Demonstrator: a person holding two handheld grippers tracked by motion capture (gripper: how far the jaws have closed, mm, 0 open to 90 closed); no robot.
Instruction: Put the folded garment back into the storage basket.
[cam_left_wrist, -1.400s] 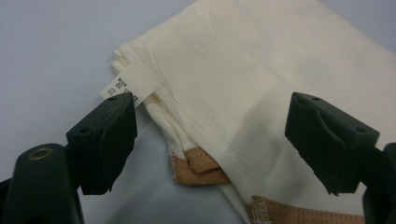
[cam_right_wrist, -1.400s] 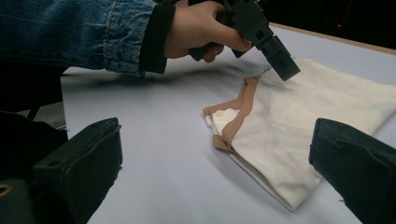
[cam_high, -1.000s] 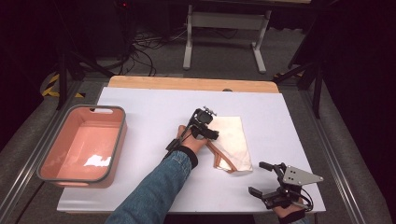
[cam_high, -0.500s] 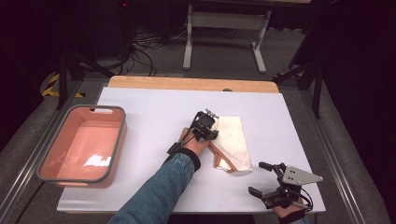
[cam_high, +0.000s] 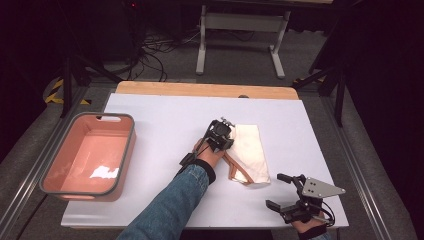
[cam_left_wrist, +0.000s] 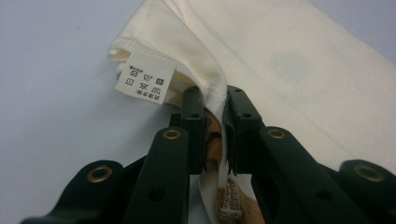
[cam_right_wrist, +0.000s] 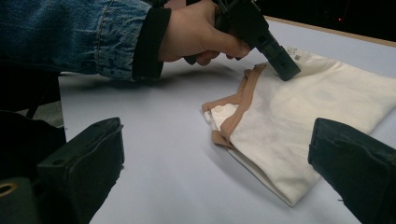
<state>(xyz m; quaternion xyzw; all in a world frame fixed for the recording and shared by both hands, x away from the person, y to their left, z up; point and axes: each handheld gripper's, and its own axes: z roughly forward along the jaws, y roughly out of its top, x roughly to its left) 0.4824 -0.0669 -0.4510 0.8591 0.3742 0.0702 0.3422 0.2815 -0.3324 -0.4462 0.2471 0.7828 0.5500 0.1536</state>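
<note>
While the folded cream-white cloth garment with tan-brown trim (cam_high: 249, 152) lies flat near the middle of the pale lilac table top (cam_high: 165, 120), slightly right of centre, the left gripper (cam_high: 223, 136) sits at its left edge with its black jaws pinched together on a fold of the cream fabric; in the left gripper view the cloth is caught between the two jaw tips, and a small white care label with printed symbols (cam_left_wrist: 145, 77) hangs from the hem just left of them; the person's left hand (cam_right_wrist: 198, 33), coming out of a blue denim sleeve with a black cuff (cam_high: 175, 200), wraps the gripper's handle; the right gripper (cam_high: 286, 196) rests at the near right corner of the table, well apart from the garment, its jaws spread wide with nothing between them; a salmon-pink plastic tub with a grey rim (cam_high: 131, 150) stands at the left side of the table, well apart from the garment.
</note>
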